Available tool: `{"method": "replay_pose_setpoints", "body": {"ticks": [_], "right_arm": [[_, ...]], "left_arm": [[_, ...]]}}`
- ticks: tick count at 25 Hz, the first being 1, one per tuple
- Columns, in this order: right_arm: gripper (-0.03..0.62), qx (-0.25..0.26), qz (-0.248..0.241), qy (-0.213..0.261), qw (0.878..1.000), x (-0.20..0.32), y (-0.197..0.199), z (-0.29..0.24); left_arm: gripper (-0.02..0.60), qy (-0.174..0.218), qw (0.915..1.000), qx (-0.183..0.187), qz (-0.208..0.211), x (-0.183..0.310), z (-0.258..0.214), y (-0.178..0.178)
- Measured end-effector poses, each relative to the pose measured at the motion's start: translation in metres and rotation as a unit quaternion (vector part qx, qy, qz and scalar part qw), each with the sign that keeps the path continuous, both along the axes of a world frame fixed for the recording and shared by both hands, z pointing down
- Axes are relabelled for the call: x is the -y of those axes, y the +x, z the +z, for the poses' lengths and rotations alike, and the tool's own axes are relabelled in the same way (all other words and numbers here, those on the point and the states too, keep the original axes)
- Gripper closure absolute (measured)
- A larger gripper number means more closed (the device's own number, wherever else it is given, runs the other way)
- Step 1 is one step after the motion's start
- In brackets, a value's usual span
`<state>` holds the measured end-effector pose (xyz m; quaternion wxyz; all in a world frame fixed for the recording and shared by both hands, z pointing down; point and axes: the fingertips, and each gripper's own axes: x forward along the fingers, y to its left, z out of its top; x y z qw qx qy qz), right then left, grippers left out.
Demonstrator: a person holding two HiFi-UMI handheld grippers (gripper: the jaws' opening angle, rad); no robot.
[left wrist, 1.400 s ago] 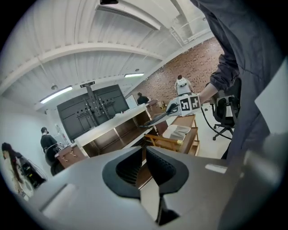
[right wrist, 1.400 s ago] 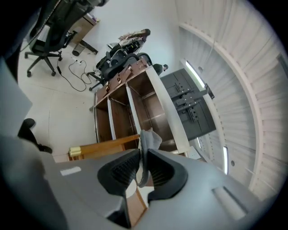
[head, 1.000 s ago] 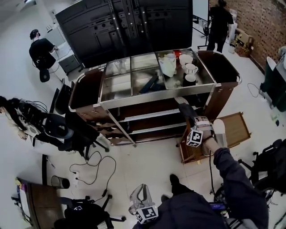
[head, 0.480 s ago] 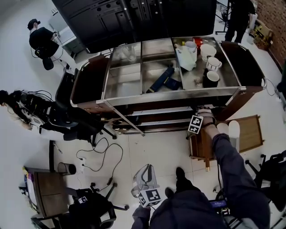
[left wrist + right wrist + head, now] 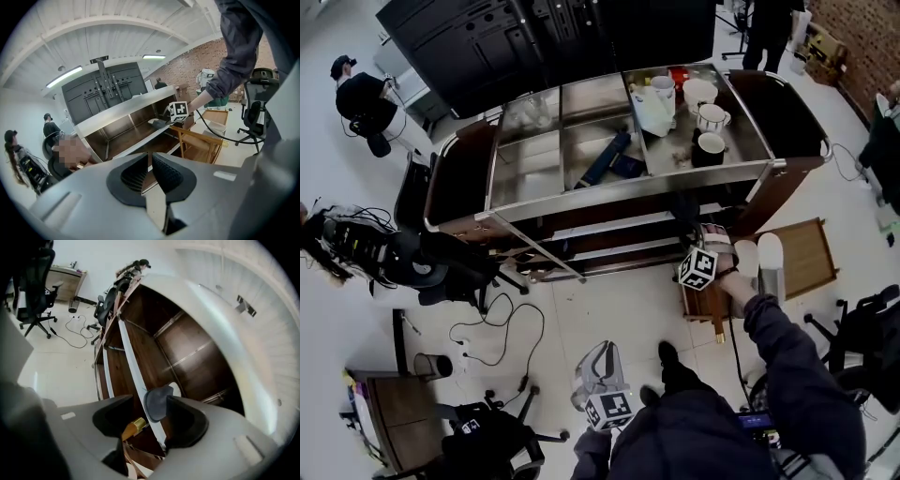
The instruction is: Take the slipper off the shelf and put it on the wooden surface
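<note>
A grey slipper [image 5: 158, 402] with a pale insole lies on the cart's wooden shelf [image 5: 140, 357], near its right end; it also shows in the left gripper view [image 5: 159, 123]. My right gripper [image 5: 146, 411] reaches in under the cart's steel top [image 5: 628, 183]. Its jaws are opening, and the slipper's end sits between them, untouched by the pads. In the head view the right gripper [image 5: 694, 236] points into the dark shelf. The low wooden table [image 5: 811, 251] beside it carries two white slippers [image 5: 769, 264]. My left gripper [image 5: 602, 389] hangs low by the person's legs, shut and empty.
Mugs [image 5: 709, 117], a white jug and a dark blue object [image 5: 607, 157] stand on the cart's top. Office chairs [image 5: 441, 267] and floor cables [image 5: 502, 333] lie left of the cart. People stand at the far left and at the back.
My right gripper has moved from over the wooden table's corner up to the cart's shelf. The head view has swung a little. My left gripper stays low.
</note>
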<state>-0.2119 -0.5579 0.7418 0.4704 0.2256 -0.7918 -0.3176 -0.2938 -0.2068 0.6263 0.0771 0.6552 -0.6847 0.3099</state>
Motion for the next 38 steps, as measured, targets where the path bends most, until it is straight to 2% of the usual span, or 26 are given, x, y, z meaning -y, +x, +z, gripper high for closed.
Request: {"method": "replay_pose_setpoints", "body": {"ticks": [3, 7, 10, 11, 14, 18, 21, 27, 33, 38], "right_arm": [[0.398, 0.039, -0.006, 0.01, 0.999, -0.062, 0.021, -0.03], [0.455, 0.097, 0.008, 0.015, 0.995, -0.186, 0.069, -0.069], [0.572, 0.139, 0.02, 0.046, 0.989, -0.276, 0.11, -0.106], [0.592, 0.146, 0.023, 0.049, 0.988, -0.304, 0.125, -0.114], [0.594, 0.14, 0.018, 0.056, 0.988, -0.366, 0.167, -0.123], [0.594, 0.11, 0.011, 0.062, 0.992, -0.408, 0.225, -0.131], [0.594, 0.106, 0.014, 0.068, 0.992, -0.43, 0.26, -0.138], [0.594, 0.142, 0.013, 0.061, 0.988, -0.464, 0.312, -0.143], [0.594, 0.173, -0.012, 0.059, 0.983, -0.504, 0.358, -0.154], [0.594, 0.189, -0.022, 0.06, 0.98, -0.531, 0.383, -0.163]], "left_arm": [[0.535, 0.011, 0.9998, 0.005, 0.013, -0.019, -0.002, 0.014], [0.535, 0.025, 0.9988, 0.008, 0.042, -0.064, -0.014, 0.049], [0.535, 0.033, 0.9975, 0.01, 0.062, -0.099, -0.017, 0.078], [0.535, 0.033, 0.997, 0.006, 0.069, -0.111, -0.014, 0.089], [0.535, 0.028, 0.9953, -0.004, 0.092, -0.138, -0.007, 0.122], [0.535, 0.024, 0.9935, 0.005, 0.111, -0.17, -0.005, 0.168], [0.535, 0.02, 0.9922, 0.021, 0.121, -0.186, -0.005, 0.198], [0.535, 0.022, 0.991, 0.046, 0.124, -0.204, -0.007, 0.257], [0.535, 0.022, 0.9931, 0.052, 0.103, -0.238, -0.011, 0.322], [0.535, 0.026, 0.9941, 0.067, 0.082, -0.266, -0.013, 0.347]]}}
